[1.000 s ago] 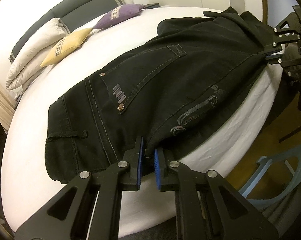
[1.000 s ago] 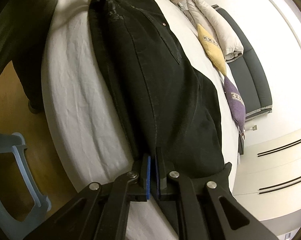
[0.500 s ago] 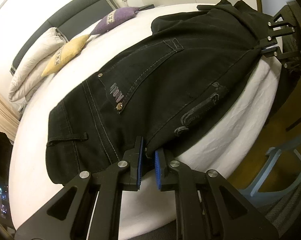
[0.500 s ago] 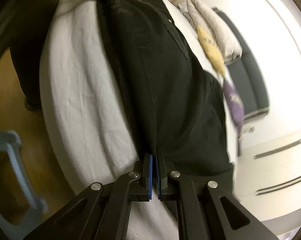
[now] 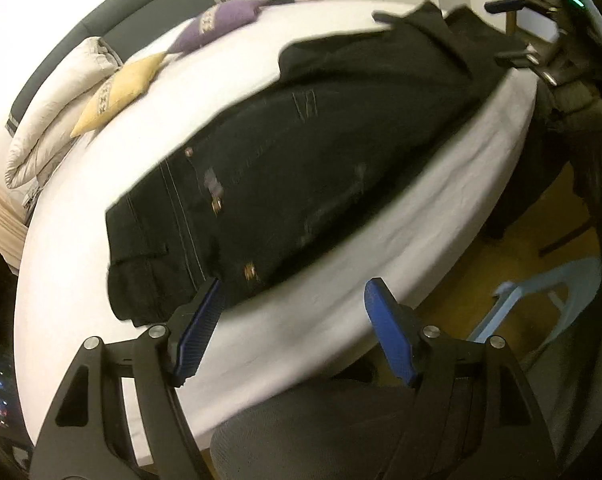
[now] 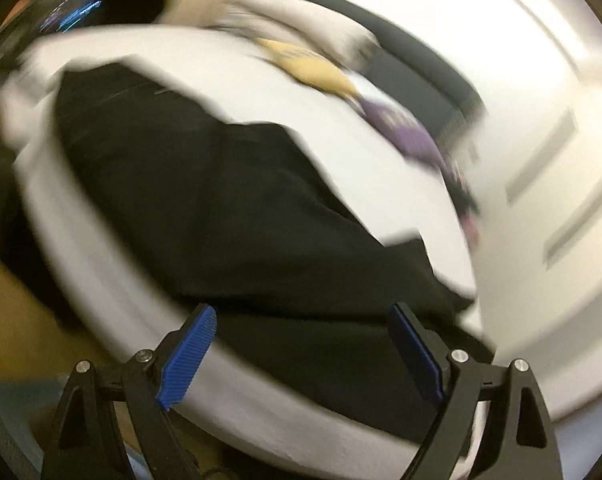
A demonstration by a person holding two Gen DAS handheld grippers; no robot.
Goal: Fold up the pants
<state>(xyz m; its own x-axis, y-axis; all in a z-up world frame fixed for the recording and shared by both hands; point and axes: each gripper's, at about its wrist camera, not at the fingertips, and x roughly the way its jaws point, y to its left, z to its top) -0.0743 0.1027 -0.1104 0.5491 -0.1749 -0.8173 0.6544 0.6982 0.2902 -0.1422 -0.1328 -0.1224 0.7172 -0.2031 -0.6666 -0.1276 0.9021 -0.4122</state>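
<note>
Pants lie on white bed; both tools just opened, empty.

The black pants lie spread flat on the white bed, stretched lengthwise along its near edge. They are dark denim with pale stitching, a back pocket facing up and small metal rivets showing near it. The waistband end sits at the left in the left wrist view, a belt loop visible there; the leg end reaches the far right of the bed, slightly rumpled. No tool touches them.
</note>
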